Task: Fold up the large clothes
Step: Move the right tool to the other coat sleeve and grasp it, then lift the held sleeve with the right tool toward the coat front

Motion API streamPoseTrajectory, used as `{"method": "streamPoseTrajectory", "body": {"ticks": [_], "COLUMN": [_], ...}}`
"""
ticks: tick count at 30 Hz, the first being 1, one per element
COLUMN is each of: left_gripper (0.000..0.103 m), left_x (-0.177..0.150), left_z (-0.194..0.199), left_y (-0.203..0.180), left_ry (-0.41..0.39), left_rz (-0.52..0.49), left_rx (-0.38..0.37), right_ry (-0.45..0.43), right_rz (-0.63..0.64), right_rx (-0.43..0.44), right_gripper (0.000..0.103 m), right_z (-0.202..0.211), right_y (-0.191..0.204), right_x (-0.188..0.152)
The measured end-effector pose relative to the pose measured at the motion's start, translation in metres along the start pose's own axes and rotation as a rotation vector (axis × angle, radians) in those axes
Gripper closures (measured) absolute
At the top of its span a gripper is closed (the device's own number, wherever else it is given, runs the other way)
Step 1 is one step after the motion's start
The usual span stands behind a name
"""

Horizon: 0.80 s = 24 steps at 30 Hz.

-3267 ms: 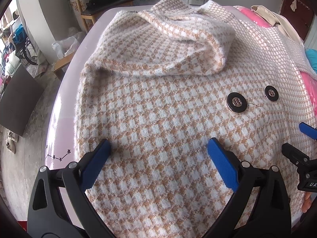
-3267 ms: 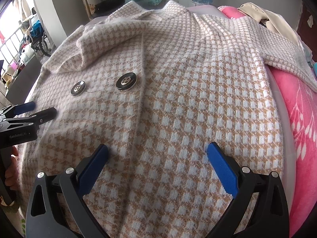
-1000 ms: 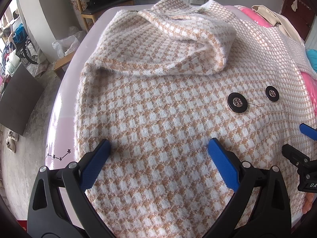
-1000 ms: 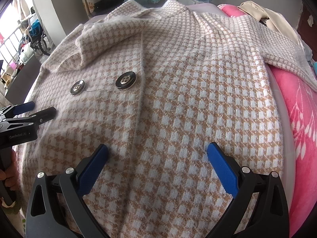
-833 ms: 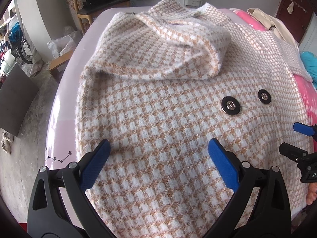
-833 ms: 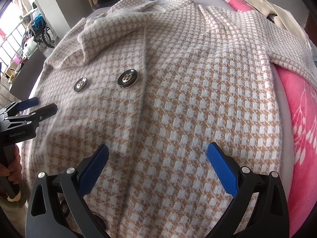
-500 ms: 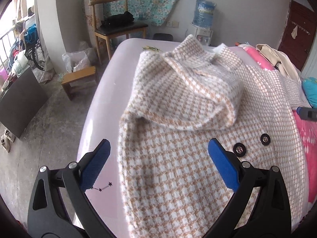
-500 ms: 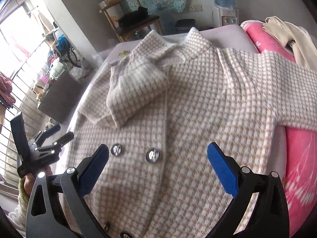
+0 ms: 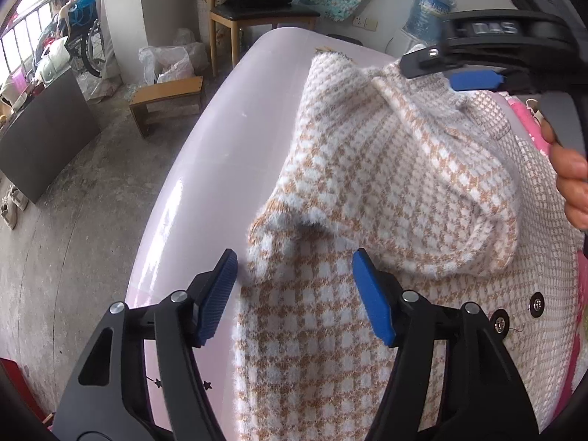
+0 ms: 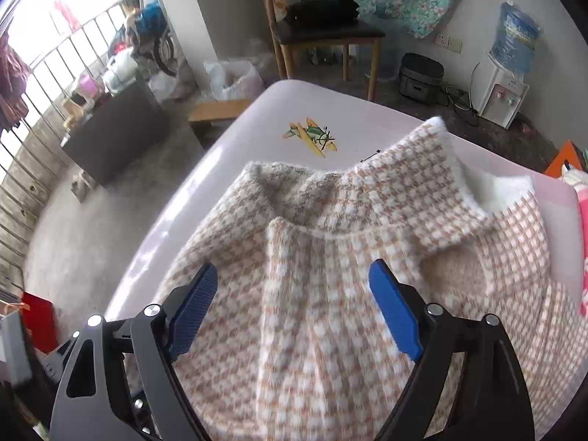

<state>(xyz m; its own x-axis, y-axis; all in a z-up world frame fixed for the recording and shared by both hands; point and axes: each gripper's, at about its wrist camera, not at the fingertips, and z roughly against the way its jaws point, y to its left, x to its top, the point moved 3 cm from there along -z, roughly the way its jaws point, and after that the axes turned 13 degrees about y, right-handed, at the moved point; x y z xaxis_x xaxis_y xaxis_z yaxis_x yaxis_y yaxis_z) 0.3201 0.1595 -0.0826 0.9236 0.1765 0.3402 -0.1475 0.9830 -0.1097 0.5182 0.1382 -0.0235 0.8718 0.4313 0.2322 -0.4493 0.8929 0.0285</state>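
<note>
Left wrist view: we see a pale pink table [image 9: 205, 169] on concrete floor, a wooden chair [image 9: 257, 11] upper centre. The checked coat [image 9: 386, 220] fills the right; both the left gripper [image 9: 294, 294] and right gripper [image 10: 294, 308] are closing, pads clear of the cloth.

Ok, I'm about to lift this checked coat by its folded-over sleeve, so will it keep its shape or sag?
Probably sag: the coat lies in soft rolls and the folded sleeve slumps over the body. Its thick fuzzy knit suggests some weight, so it may drag. Both the left gripper and the right gripper are closing, nothing pinched yet.
</note>
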Motion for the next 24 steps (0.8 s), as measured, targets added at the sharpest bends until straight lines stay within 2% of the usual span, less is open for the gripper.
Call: {"method": "streamPoseTrajectory", "body": {"ticks": [2,4,6,7,12,15,19,21,23,24], "left_gripper": [0.045,0.045,0.045,0.045,0.045,0.045,0.045,0.045,0.045,0.045], "left_x": [-0.002,-0.003,-0.004,-0.004,-0.007,-0.007,-0.007,-0.008,-0.009,-0.009], "left_z": [0.001,0.001,0.002,0.002,0.004,0.004,0.004,0.004,0.005,0.005], "left_y": [-0.001,0.0,0.001,0.003,0.007,0.008,0.009,0.009,0.01,0.011], "left_ry": [-0.003,-0.004,-0.006,-0.007,-0.012,-0.012,-0.013,-0.014,-0.014,-0.014], "left_rz": [-0.012,-0.013,-0.017,-0.017,-0.015,-0.014,-0.015,-0.014,-0.013,-0.012], "left_rx": [0.013,0.011,0.013,0.011,0.001,0.001,0.005,0.011,0.019,0.022], "right_ry": [0.047,0.056,0.035,0.012,-0.128,-0.206,-0.201,-0.145,-0.072,-0.046], "right_rz": [0.004,-0.012,-0.035,-0.043,-0.083,-0.127,-0.22,-0.292,-0.385,-0.424], "right_rx": [-0.058,0.004,0.027,0.041,0.139,0.167,0.194,0.22,0.29,0.316], "right_gripper": [0.049,0.077,0.094,0.095,0.095,0.095,0.095,0.088,0.068,0.053], "right_z": [-0.017,-0.018,-0.003,0.009,0.091,0.136,0.154,0.143,0.125,0.115], "right_y": [-0.001,-0.009,-0.018,-0.023,-0.055,-0.08,-0.114,-0.129,-0.143,-0.146], "right_x": [0.005,-0.001,-0.014,-0.022,-0.09,-0.157,-0.242,-0.279,-0.315,-0.329]}}
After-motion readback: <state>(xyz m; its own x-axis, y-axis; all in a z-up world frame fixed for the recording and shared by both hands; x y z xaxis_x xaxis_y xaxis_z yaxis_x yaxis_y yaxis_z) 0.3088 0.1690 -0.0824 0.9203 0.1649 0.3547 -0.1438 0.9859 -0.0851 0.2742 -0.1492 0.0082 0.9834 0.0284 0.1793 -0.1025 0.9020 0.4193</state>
